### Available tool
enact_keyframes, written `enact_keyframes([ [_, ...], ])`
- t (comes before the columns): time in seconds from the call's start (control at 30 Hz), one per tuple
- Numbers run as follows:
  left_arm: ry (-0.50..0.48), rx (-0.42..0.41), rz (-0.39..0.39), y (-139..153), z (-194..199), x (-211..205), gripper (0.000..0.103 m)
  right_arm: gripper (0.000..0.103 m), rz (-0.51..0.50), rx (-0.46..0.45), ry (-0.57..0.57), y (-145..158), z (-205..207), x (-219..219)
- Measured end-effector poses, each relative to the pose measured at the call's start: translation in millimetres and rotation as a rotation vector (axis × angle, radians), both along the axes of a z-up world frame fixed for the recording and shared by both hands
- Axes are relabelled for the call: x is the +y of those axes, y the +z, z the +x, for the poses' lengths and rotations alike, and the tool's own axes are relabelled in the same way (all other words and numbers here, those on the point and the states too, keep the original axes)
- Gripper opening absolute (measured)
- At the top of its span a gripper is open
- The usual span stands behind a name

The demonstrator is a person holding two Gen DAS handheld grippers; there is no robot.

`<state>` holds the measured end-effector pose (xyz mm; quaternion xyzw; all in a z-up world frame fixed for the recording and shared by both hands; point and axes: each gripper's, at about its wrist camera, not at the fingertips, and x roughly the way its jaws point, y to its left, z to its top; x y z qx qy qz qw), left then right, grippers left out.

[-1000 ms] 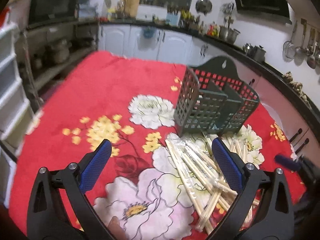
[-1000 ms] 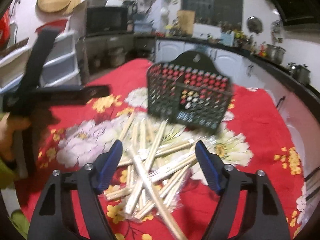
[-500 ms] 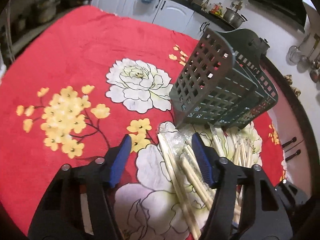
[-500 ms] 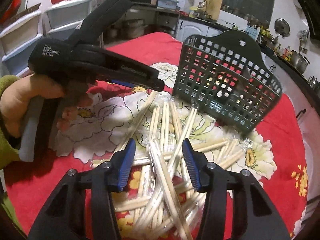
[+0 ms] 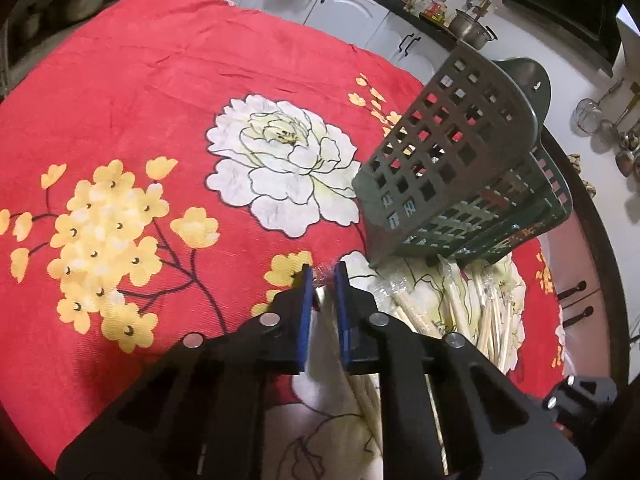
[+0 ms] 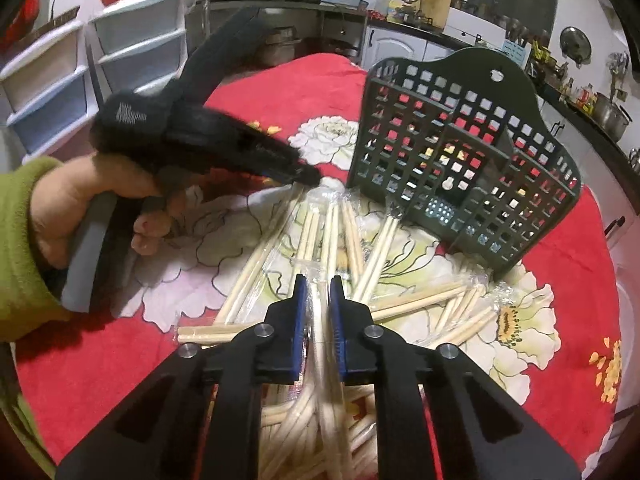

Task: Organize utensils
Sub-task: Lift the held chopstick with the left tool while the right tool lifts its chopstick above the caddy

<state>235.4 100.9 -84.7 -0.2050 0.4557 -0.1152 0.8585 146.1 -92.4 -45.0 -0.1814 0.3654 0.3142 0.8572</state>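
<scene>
Both grippers are closing: the left gripper (image 5: 325, 276) pinches a wrapped chopstick pair's (image 5: 320, 280) far tip, the right gripper (image 6: 318, 286) clamps another wrapped pair (image 6: 320, 320) (presumably bound for the green basket (image 6: 460, 160)).

One dark green utensil basket (image 6: 464, 160) ahead and right of the right gripper's fingers; two compartments visible in it, maybe more, can't tell. Wrapped chopstick pairs (image 6: 348, 236) piled ahead of and under the fingers: roughly ten, overlapping too much for an exact count. Two grippers: left gripper (image 5: 324, 276), right gripper (image 6: 318, 286). One hand (image 6: 100, 204), one green sleeve (image 6: 20, 240). One floral red tablecloth (image 5: 140, 92)
</scene>
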Motion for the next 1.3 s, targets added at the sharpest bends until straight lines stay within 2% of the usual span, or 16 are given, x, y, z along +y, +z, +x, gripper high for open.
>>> enact_keyframes([
  [0.13, -0.007, -0.003, -0.038, 7, -5, 8, 0.004, 0.011, 0.073, 0.025, -0.014, 13, 5, -19],
  [0.37, -0.045, -0.129, -0.021, 58, -30, 10, 0.004, 0.011, 0.188, 0.023, -0.048, 40, 8, -57],
  [0.6, -0.048, -0.295, -0.004, 122, -50, 6, 0.003, 0.011, 0.278, -0.047, -0.101, 74, 6, -90],
  [0.73, -0.086, -0.388, 0.007, 158, -60, -8, 0.003, 0.011, 0.323, -0.088, -0.122, 95, 6, -101],
  [1.03, -0.145, -0.492, 0.018, 198, -64, -39, 0.003, 0.011, 0.421, -0.186, -0.139, 132, 2, -121],
  [1.3, -0.156, -0.571, 0.039, 227, -60, -61, 0.003, 0.011, 0.492, -0.307, -0.167, 164, 7, -130],
])
